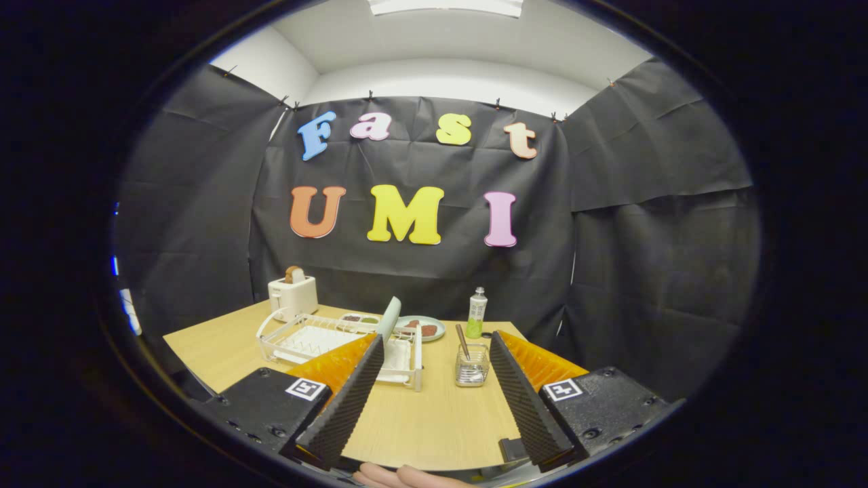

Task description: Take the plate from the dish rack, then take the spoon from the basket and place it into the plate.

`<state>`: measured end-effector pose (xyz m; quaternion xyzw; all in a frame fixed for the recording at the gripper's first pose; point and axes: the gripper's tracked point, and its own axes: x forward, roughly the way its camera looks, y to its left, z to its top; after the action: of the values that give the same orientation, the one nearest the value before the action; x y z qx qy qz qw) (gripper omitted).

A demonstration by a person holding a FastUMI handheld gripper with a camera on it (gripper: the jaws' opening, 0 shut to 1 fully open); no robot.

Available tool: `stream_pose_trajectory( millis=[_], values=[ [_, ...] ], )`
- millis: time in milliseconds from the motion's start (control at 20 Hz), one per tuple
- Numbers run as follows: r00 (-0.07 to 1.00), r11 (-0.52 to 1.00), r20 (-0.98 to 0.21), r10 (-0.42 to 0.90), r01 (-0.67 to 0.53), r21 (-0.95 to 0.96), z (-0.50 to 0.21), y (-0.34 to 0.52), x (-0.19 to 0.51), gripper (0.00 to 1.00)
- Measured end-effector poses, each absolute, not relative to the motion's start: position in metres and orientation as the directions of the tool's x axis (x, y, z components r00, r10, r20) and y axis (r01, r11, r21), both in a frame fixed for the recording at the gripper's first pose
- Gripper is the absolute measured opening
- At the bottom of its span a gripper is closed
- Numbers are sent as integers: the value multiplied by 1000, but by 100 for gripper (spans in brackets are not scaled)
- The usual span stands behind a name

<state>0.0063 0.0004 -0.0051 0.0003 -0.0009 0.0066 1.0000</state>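
Your gripper (434,400) is held level above the table, pointing forward, with its two fingers (349,400) spread wide apart and nothing between them. Both fingers angle outward from base to tip, ribbed pads facing each other across the gap. Your fingertips (397,476) show just below the gripper's base, between the two finger mounts.

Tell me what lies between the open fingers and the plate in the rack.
Gripper view: bare table between the open gripper and the plate standing in the dish rack.
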Motion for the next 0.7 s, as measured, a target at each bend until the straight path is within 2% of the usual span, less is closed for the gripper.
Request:
stream_pose_trajectory(
  millis=[700],
  values=[
    [999,999,-42,31,-32,-2,1,3,49,100]
  ],
)
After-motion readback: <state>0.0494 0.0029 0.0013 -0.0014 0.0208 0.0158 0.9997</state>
